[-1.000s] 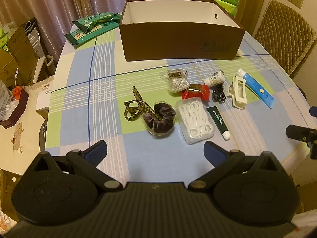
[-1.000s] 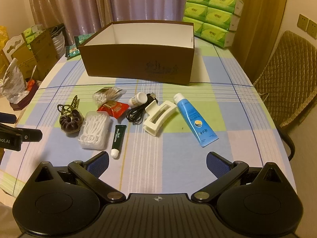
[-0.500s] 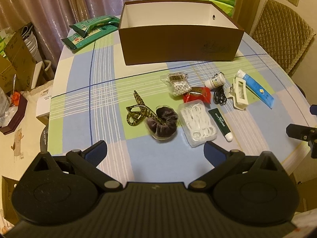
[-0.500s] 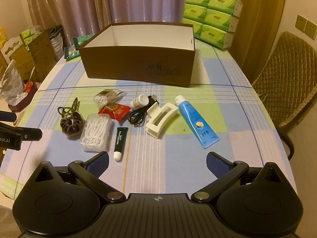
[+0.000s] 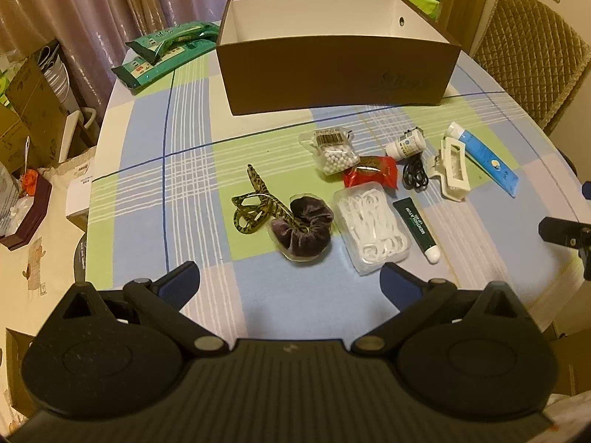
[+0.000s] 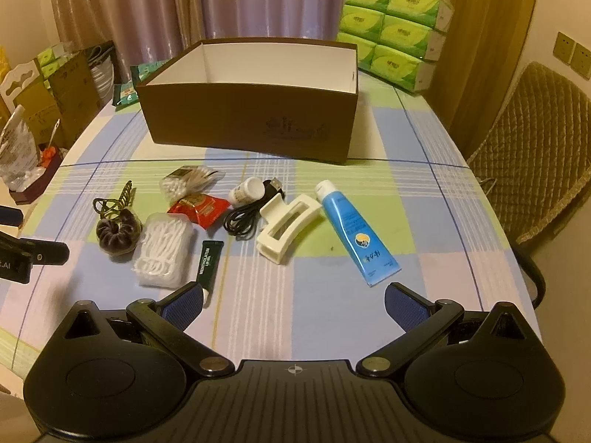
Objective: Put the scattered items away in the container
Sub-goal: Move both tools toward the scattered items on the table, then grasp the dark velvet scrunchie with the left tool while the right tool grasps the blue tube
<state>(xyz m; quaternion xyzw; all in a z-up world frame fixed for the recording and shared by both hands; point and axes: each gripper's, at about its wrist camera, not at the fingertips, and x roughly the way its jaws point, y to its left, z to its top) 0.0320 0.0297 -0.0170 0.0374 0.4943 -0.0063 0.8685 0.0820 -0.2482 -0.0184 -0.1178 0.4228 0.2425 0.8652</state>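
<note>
Before the brown box (image 6: 251,125), every scattered item, from the scrunchie (image 5: 303,229) to the blue tube (image 6: 356,232), lies untouched on the worktop (image 6: 424,199), so tidying seems at its first pick. Left gripper (image 5: 290,280) and right gripper (image 6: 293,299) hover with fingers spread and empty; each likely needs to descend on one item, then clear the box's near wall, with bare cloth around the cluster.

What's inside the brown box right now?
Only the white inner walls of the brown box show. No item rises above its rim. Its floor is hidden by the near wall, so low items cannot be ruled out.
</note>
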